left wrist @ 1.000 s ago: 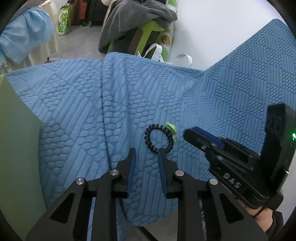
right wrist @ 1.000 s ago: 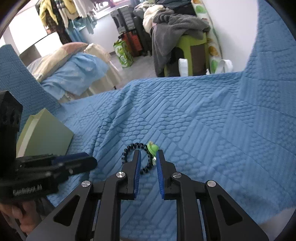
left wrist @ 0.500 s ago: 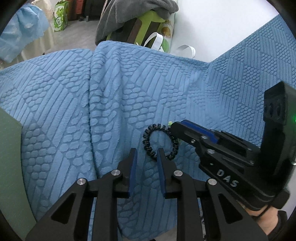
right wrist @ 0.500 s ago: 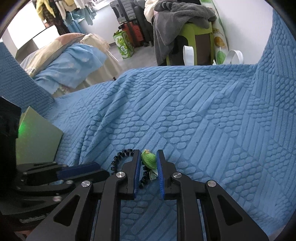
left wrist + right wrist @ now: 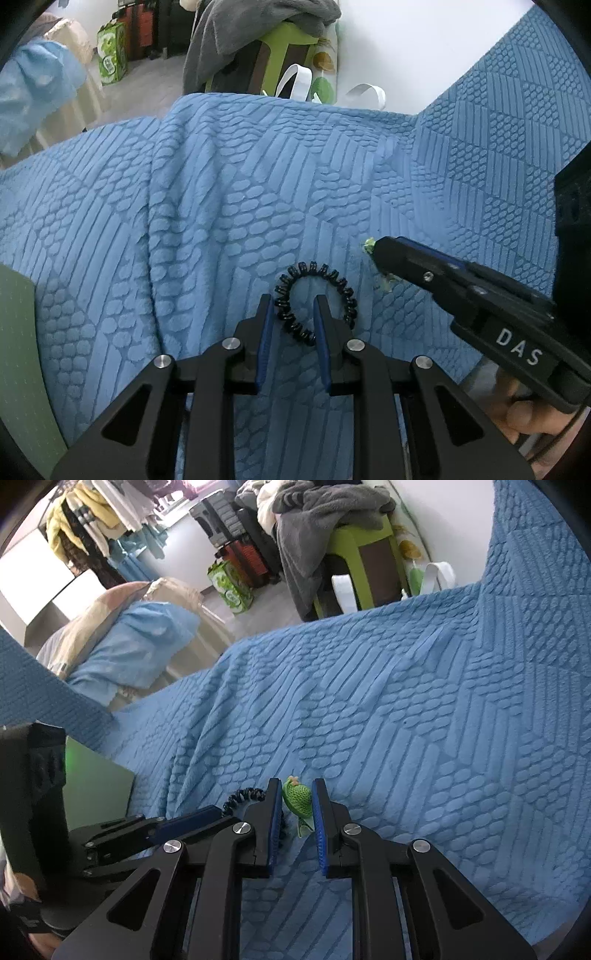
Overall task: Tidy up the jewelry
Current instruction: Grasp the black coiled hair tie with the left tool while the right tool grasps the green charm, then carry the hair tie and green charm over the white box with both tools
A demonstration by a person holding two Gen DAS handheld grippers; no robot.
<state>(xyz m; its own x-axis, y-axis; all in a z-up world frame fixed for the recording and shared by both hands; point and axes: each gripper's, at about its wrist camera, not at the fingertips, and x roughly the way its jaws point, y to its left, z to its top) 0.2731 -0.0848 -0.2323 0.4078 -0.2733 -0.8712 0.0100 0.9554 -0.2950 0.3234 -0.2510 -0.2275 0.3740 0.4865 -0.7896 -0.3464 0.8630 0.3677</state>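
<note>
A black coiled hair tie (image 5: 317, 302) is lying on the blue textured blanket (image 5: 229, 206), and the left tongs (image 5: 293, 306) are sitting parted over it — one finger outside the loop's near-left arc, the other inside the ring. Just to the right, the right tongs (image 5: 297, 794) are closing on the green knitted charm (image 5: 297, 800) — whether the pads are actually pressing it, I cannot tell. A green box (image 5: 22, 354) is standing at the left edge.
</note>
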